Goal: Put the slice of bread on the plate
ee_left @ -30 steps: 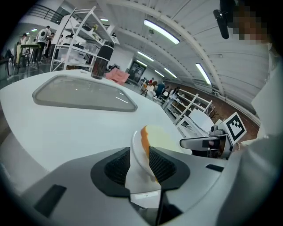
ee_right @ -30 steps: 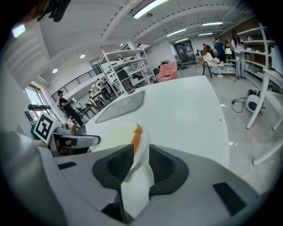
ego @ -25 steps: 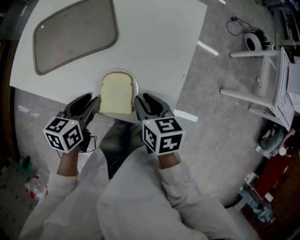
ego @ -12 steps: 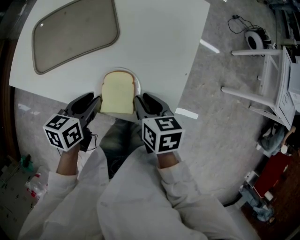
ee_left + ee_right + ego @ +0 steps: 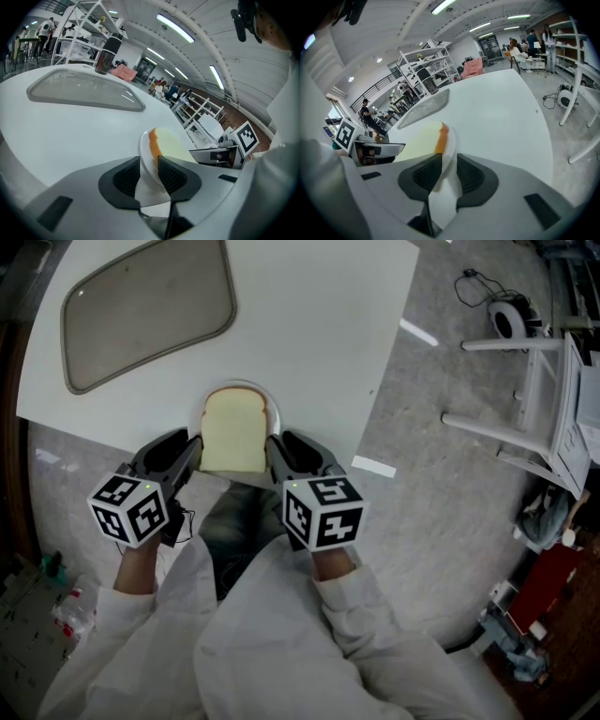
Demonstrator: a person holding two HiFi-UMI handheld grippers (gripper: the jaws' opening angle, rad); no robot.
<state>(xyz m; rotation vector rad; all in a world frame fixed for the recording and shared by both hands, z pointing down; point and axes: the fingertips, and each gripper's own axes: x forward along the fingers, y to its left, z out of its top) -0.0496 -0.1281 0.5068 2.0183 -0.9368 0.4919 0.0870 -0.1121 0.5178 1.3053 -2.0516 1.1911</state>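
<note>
While left tongs (image 5: 149, 172) and right tongs (image 5: 445, 174) pinch round plate (image 5: 272, 412) | crusted bread (image 5: 232, 432) atop

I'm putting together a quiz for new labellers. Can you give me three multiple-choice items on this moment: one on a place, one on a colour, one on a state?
1. Where does the slice of bread lie?
A. on the tray
B. on the plate
C. on the bare table

2. What colour is the plate?
A. white
B. blue
C. black

3. What are the left tongs doing?
A. hanging open and empty
B. gripping the tray
C. clamping the plate's rim

Answers:
1. B, since the plate's rim shows around the slice.
2. A, since its rim is white in every view.
3. C, since the left gripper view shows the rim pinched between the jaws.
</note>
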